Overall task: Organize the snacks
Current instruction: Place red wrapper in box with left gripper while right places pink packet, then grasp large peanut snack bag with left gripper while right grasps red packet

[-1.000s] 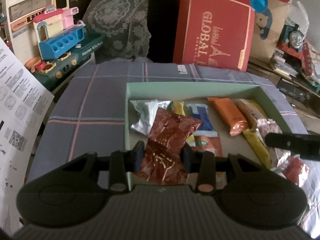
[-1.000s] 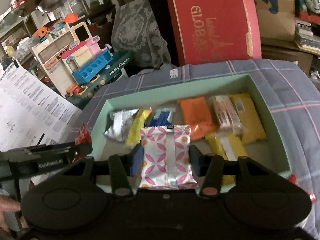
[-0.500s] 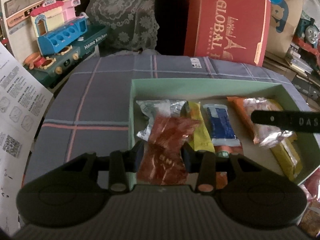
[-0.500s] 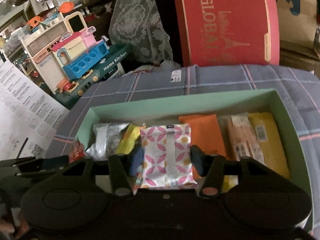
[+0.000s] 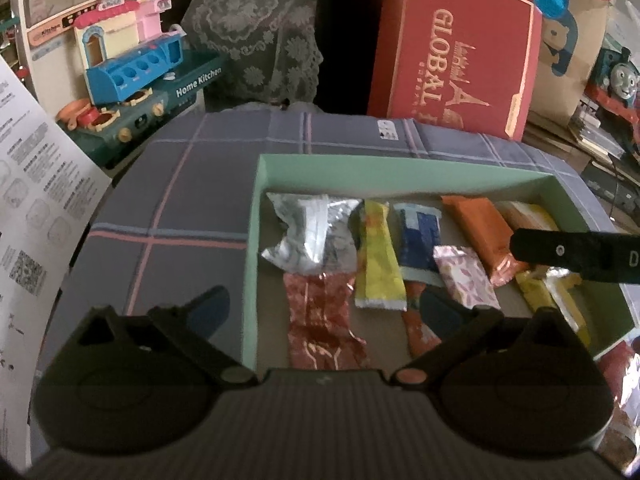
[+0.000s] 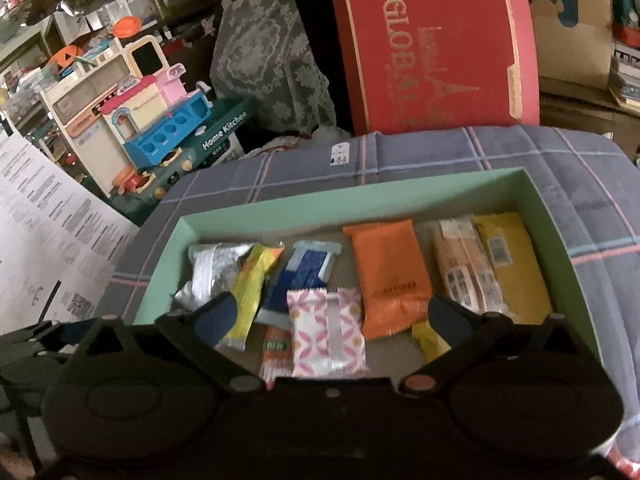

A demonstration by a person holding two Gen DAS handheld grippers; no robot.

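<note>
A mint-green box (image 5: 400,164) on a plaid cloth holds several snack packets. My left gripper (image 5: 324,310) hangs over the box's near left corner, its jaws opening wide. A crinkled red packet (image 5: 320,320) lies loose on the box floor between them, touched by neither pad. My right gripper (image 6: 332,316) is over the box's near middle, jaws also opening. The pink-and-white patterned packet (image 6: 328,332) lies free between them. Behind lie a silver packet (image 6: 212,272), a yellow one (image 6: 252,292), a blue one (image 6: 304,276) and an orange one (image 6: 388,276).
A red "GLOBAL" box (image 5: 452,52) stands behind the cloth (image 5: 180,200). A toy kitchen (image 5: 132,68) sits at the back left, and a printed sheet (image 5: 32,200) is on the left. Loose packets (image 5: 624,364) lie right of the box. One right gripper finger (image 5: 576,256) crosses the left wrist view.
Both grippers went from shut on their packets to wide open. The red packet and the pink-and-white packet dropped onto the box floor. Both grippers moved further over the box.
</note>
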